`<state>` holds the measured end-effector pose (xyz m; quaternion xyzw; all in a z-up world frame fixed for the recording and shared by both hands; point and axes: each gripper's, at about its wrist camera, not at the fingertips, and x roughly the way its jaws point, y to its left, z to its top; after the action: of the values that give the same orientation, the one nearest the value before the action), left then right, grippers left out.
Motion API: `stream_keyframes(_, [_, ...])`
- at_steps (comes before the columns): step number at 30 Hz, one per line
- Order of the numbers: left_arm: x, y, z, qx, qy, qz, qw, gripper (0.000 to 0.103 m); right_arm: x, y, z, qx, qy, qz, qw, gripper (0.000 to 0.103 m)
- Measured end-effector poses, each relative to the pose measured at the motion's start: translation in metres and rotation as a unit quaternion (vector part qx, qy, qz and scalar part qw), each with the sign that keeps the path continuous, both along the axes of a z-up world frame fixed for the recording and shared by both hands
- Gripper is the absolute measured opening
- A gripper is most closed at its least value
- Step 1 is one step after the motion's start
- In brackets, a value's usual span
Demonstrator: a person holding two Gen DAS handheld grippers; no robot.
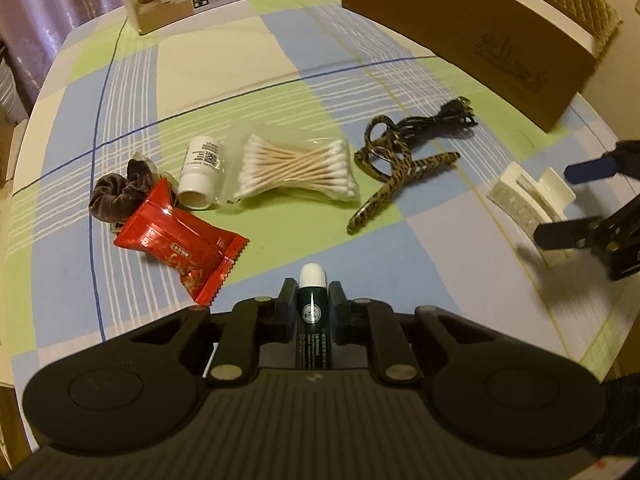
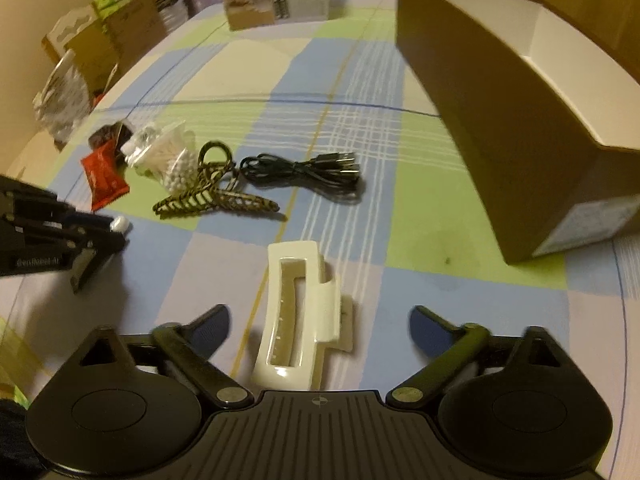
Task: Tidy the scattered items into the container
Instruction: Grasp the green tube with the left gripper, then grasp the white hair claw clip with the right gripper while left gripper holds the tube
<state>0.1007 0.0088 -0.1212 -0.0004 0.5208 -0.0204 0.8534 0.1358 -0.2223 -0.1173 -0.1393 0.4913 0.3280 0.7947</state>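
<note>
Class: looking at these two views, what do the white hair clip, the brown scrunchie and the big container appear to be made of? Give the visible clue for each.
White hair clip: probably hard plastic, glossy; smooth moulded edges catch the light.
Brown scrunchie: soft fabric, likely velvet; gathered folds with a dull sheen.
Container: cardboard, matte brown outside, white inside; thin flat walls with sharp folded corners.

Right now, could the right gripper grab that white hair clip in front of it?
Probably yes. The right gripper is open, its fingers on either side of the white hair clip, which lies alone on the tablecloth with nothing between them.
</note>
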Motion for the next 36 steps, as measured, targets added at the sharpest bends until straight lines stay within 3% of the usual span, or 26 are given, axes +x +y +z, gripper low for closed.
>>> stream_keyframes(3, [0.001,-0.001,0.001,-0.001,0.005,0.017,0.9998,0.012,0.000,0.006,-0.005,-0.010,0.001,0.019,1.000,0.066])
stream_keyframes(4, [0.002,-0.003,0.001,0.001,0.008,0.022,0.9997,0.012,-0.001,0.008,-0.007,-0.014,0.000,0.025,1.000,0.050])
stream_keyframes(7, [0.002,-0.007,0.002,0.006,0.013,0.030,0.9995,0.012,-0.003,0.009,-0.007,-0.027,-0.017,0.037,0.999,0.040])
stream_keyframes(18, [-0.010,-0.016,0.012,-0.020,0.019,0.043,0.9987,0.012,-0.001,-0.021,0.016,-0.009,-0.022,0.032,0.999,0.039])
stream_keyframes(36, [0.000,-0.080,0.053,-0.046,-0.031,0.000,0.9985,0.012,0.010,-0.077,0.044,0.022,-0.023,0.034,0.999,0.039])
